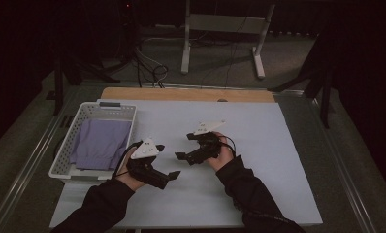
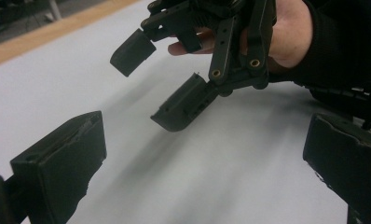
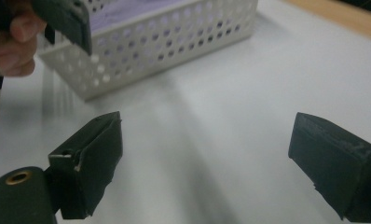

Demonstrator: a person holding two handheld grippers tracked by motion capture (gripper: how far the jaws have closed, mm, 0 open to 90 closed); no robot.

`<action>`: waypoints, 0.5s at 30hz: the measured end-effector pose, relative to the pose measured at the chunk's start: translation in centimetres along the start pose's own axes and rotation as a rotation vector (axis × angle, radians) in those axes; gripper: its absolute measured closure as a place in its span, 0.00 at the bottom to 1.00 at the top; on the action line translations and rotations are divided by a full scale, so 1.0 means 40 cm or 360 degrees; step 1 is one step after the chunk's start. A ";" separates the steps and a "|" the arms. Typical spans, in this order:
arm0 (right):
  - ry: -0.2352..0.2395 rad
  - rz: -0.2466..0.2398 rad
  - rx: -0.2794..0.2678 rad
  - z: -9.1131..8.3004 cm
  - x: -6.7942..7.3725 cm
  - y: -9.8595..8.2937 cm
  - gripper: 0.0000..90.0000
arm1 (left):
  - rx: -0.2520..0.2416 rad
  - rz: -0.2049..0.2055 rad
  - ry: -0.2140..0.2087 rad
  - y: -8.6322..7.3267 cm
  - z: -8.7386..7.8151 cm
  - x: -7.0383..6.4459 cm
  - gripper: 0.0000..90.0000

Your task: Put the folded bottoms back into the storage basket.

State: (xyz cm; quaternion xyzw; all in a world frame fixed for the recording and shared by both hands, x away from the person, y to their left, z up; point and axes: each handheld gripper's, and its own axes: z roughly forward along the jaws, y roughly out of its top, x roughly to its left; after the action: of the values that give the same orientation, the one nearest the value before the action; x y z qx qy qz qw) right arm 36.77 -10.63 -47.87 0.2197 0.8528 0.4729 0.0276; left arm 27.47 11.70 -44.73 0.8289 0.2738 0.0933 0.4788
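Left gripper (image 1: 163,165): jaws spread wide, holding nothing, hovering over the white table top (image 1: 259,145) just right of the basket.
Right gripper (image 1: 186,146): its 2 jaws also spread apart and empty, pointing toward the left gripper; the 2 are near each other but apart.
Right hand (image 2: 291,32): wrapped around the right gripper's frame, dark sleeve behind it.
Basket (image 1: 70,145): white, perforated, at the table's left side.
Purple cloth (image 1: 101,143): folded, lying flat inside the basket.
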 end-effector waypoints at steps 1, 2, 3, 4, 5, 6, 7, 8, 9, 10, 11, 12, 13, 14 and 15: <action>0.0002 -0.0005 0.0015 -0.001 0.004 -0.020 0.11 | -0.0004 -0.0002 0.0007 -0.010 0.009 -0.006 0.00; 0.0002 -0.0005 0.0015 -0.001 0.004 -0.020 0.11 | -0.0004 -0.0002 0.0007 -0.010 0.009 -0.006 0.00; 0.0012 0.0007 0.0030 -0.002 0.009 -0.039 0.11 | -0.0007 -0.0021 0.0012 -0.021 0.019 -0.011 0.00; 0.0012 0.0007 0.0030 -0.002 0.009 -0.039 0.11 | -0.0007 -0.0021 0.0012 -0.021 0.019 -0.011 0.00; 0.0017 0.0000 0.0053 -0.002 0.015 -0.058 0.11 | -0.0007 -0.0025 0.0009 -0.033 0.029 -0.014 0.00; 0.0017 0.0000 0.0053 -0.002 0.015 -0.058 0.11 | -0.0007 -0.0025 0.0009 -0.033 0.029 -0.014 0.00; 0.0025 0.0002 0.0070 -0.001 0.021 -0.077 0.11 | 0.0012 -0.0009 0.0012 -0.044 0.040 -0.018 0.00; 0.0025 0.0002 0.0070 -0.001 0.021 -0.077 0.11 | 0.0012 -0.0009 0.0012 -0.044 0.040 -0.018 0.00; 0.0035 -0.0012 0.0090 -0.002 0.025 -0.092 0.11 | 0.0025 0.0019 0.0037 -0.054 0.049 -0.021 0.00; 0.0035 -0.0012 0.0090 -0.002 0.025 -0.092 0.11 | 0.0025 0.0019 0.0037 -0.054 0.049 -0.021 0.00; 0.0052 -0.0015 0.0102 -0.001 0.031 -0.107 0.11 | 0.0020 0.0007 0.0039 -0.063 0.053 -0.021 0.00; 0.0052 -0.0015 0.0102 -0.001 0.031 -0.107 0.11 | 0.0020 0.0007 0.0039 -0.063 0.053 -0.021 0.00; 0.0047 -0.0013 0.0147 0.000 0.037 -0.120 0.11 | 0.0022 -0.0002 0.0038 -0.070 0.056 -0.019 0.00; 0.0047 -0.0013 0.0147 0.000 0.037 -0.120 0.11 | 0.0022 -0.0002 0.0038 -0.070 0.056 -0.019 0.00; 0.0061 -0.0036 0.0167 -0.003 0.043 -0.133 0.11 | 0.0030 -0.0012 0.0040 -0.079 0.057 -0.018 0.00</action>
State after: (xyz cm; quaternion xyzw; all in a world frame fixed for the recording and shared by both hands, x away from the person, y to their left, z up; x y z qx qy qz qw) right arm 33.33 -12.44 -51.89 0.2023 0.8793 0.4312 0.0051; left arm 26.69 10.85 -48.51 0.8311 0.2837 0.0993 0.4679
